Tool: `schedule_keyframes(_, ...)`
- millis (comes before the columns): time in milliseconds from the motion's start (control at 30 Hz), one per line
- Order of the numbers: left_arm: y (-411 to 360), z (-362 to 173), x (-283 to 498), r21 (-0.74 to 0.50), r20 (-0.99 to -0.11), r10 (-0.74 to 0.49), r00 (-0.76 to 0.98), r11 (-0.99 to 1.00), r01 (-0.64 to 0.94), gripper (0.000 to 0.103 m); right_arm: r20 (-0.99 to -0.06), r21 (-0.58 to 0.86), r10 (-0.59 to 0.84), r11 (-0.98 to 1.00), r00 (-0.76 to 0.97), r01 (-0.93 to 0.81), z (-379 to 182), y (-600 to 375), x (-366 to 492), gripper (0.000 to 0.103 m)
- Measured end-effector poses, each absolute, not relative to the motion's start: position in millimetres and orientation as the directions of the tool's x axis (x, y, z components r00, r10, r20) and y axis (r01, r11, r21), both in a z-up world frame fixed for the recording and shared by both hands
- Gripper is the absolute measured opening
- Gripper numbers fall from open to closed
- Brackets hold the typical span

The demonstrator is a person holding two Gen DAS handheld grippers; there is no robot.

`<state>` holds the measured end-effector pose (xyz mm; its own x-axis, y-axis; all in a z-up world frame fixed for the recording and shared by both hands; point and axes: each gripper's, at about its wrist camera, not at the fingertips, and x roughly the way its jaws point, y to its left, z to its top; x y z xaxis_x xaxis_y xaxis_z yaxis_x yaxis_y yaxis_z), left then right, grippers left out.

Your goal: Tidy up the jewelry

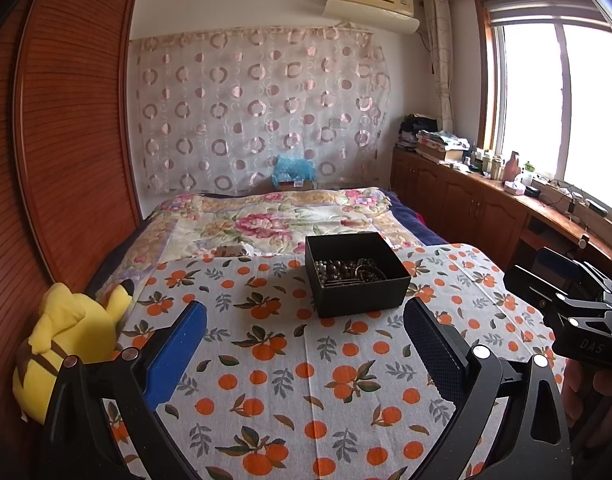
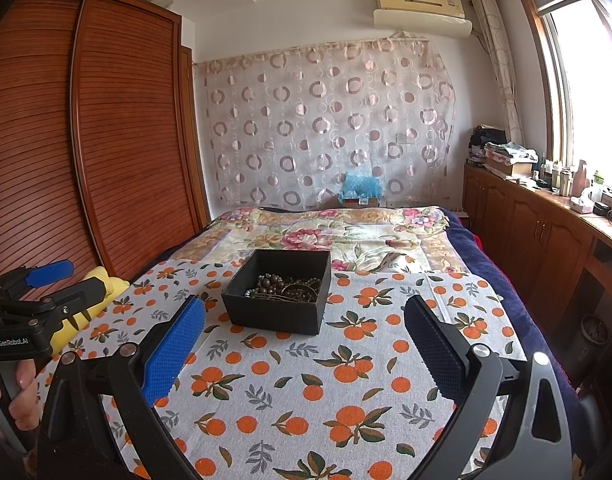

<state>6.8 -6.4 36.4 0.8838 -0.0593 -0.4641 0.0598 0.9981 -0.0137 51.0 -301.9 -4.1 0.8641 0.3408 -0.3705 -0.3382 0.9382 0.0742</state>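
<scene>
Matt black card box (image 1: 358,276) holds glossy dark beads (image 2: 284,288); the orange-print cloth (image 1: 306,380) looks woven, the wardrobe (image 2: 126,128) ribbed, polished wood.

We read two markings, both on the gripper bodies. In the left wrist view, the right gripper (image 1: 546,268) at the right edge carries pale letters "DAS" on its black housing, above the hand (image 1: 586,396) that holds it. In the right wrist view, the left gripper (image 2: 62,280) at the left edge bears "GenRobot.AI" in white on its black body. A sticker on the air conditioner (image 2: 422,4) is too small for us to read.
</scene>
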Motion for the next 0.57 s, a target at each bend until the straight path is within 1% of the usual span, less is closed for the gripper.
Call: schedule_keyframes(567,-5.5,36.9,7.1,-0.011,-0.464,-0.057,0.884,0.998,0.058,0.095,-0.371,0.075,0.341,0.938,0.864,-0.338,-4.0,-302.2,51.0,0.100)
